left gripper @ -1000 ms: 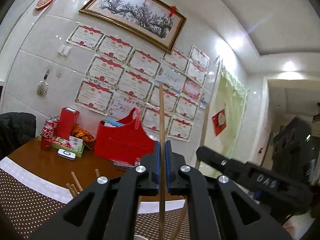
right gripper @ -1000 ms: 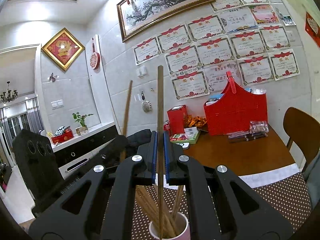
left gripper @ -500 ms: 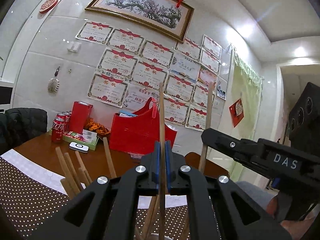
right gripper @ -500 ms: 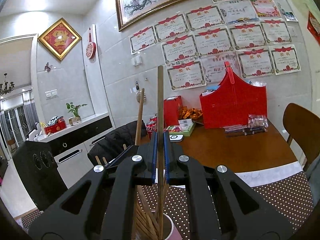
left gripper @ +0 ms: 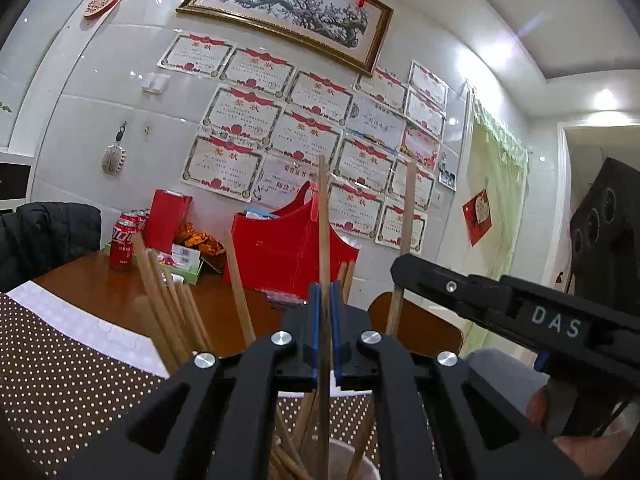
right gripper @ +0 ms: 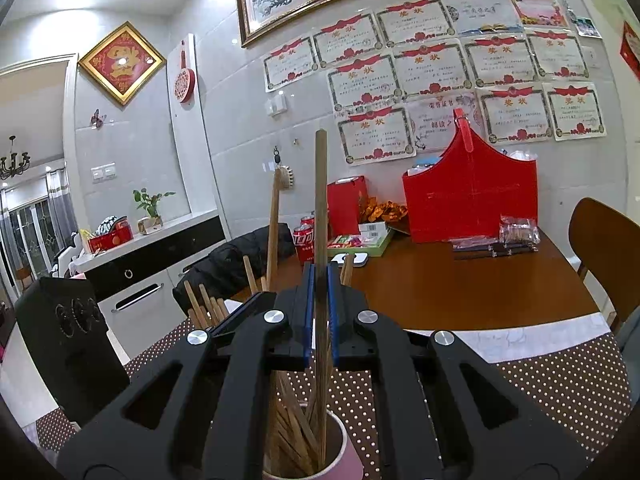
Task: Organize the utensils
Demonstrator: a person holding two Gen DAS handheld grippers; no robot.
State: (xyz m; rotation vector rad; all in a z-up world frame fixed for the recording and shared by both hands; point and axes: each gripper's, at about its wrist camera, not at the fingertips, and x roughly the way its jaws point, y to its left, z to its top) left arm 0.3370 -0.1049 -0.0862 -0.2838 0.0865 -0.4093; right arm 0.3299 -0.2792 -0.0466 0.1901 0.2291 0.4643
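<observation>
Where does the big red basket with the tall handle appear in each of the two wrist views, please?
Left wrist view: the red basket stands at centre, on the brown table, partly behind the chopstick held by the left gripper.
Right wrist view: the red basket stands at upper right, against the wall.
Shared landmark: the cola cans.

A home dining room. Above the wooden desk [right gripper: 460, 292] hang award certificates [right gripper: 432, 68] and a framed painting [left gripper: 288, 8]. A chandelier [right gripper: 14, 160] hangs far left of it.
</observation>
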